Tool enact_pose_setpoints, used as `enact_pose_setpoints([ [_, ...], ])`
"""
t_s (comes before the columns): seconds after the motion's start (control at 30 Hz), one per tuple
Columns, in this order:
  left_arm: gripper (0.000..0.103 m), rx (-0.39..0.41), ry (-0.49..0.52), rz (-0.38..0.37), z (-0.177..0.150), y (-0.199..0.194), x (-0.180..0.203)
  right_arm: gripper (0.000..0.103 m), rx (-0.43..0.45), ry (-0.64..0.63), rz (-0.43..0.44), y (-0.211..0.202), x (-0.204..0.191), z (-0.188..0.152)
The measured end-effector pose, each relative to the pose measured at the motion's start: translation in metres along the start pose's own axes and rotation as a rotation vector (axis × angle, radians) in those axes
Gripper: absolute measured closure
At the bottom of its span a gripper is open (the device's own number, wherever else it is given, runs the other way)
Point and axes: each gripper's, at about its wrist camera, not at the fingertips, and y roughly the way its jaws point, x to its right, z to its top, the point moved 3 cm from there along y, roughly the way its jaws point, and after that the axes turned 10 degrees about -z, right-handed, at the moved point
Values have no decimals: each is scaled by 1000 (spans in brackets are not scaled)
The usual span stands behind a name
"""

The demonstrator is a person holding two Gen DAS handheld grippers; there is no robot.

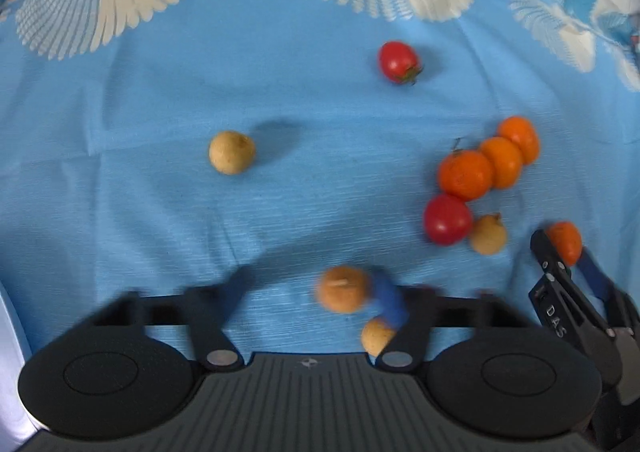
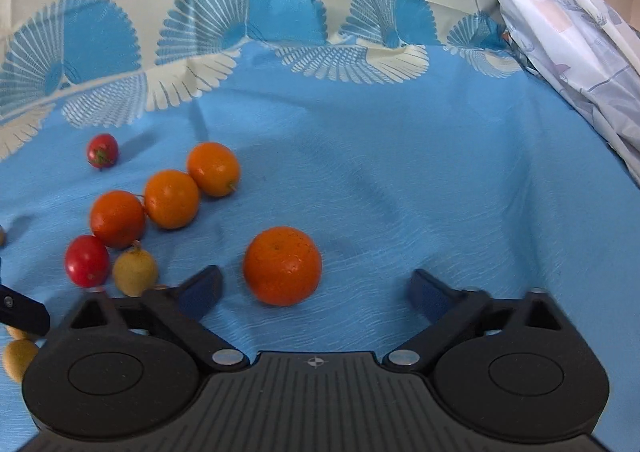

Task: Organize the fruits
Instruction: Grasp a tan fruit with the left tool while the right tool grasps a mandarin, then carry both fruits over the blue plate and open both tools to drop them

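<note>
A: Left wrist view, nearest first. Go.

B: The left gripper (image 1: 312, 281) points steeply down at the blue cloth (image 1: 160, 212). Its fingers are smeared by blur, but the jaws read as apart. The near longan (image 1: 342, 288) sits between them, against the blue right pad (image 1: 390, 302). The left finger is clear of it, so nothing is clamped.

A: Anything closer in?

B: A second longan (image 1: 374, 337) lies half hidden behind that same right finger, close to the gripper body.

A: Other hand?

B: The right gripper (image 2: 314, 278) has its jaws wide apart and holds nothing. The big orange (image 2: 282, 266) rests on the cloth just past the fingertips, nearer the left finger and touching neither.

A: Further out?

B: There is a cluster between the two grippers. The near tomato (image 1: 447, 219) touches a stemmed longan (image 1: 488, 234) beside it. Just behind it is the row of three small oranges (image 1: 502, 162), touching one another in a slanted line.

A: Strays?

B: The lone longan (image 1: 232, 152) sits well apart from the cluster, out on open cloth. The far tomato (image 1: 398, 61), with its green calyx showing, is farthest out, also alone.

A: Background?

B: The fan-pattern border (image 1: 120, 4) runs along the cloth's far edge. In the right wrist view a pale printed fabric (image 2: 560, 32) is bunched at the right side.
</note>
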Motion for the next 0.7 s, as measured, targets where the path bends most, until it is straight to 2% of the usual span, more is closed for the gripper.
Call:
enact_pose_setpoints([
  [0.03, 73, -18, -5, -24, 0, -3, 0, 64, 13, -6, 17, -4, 0, 0],
  [0.23, 72, 21, 12, -1, -4, -30, 5, 64, 36, 40, -27, -10, 9, 3],
  [0.43, 72, 100, 35, 41, -28, -94, 0, 64, 166, 100, -63, -41, 25, 12],
  [0.53, 72, 125, 38, 88, -57, -136, -17, 64, 191, 124, -9, -84, 31, 19],
  [0.63, 72, 146, 5, 129, -93, -177, -42, 64, 196, 110, 104, -143, 26, 14],
  [0.7, 72, 158, -38, 146, -119, -202, -62, 64, 148, 96, 218, -182, 16, 2],
])
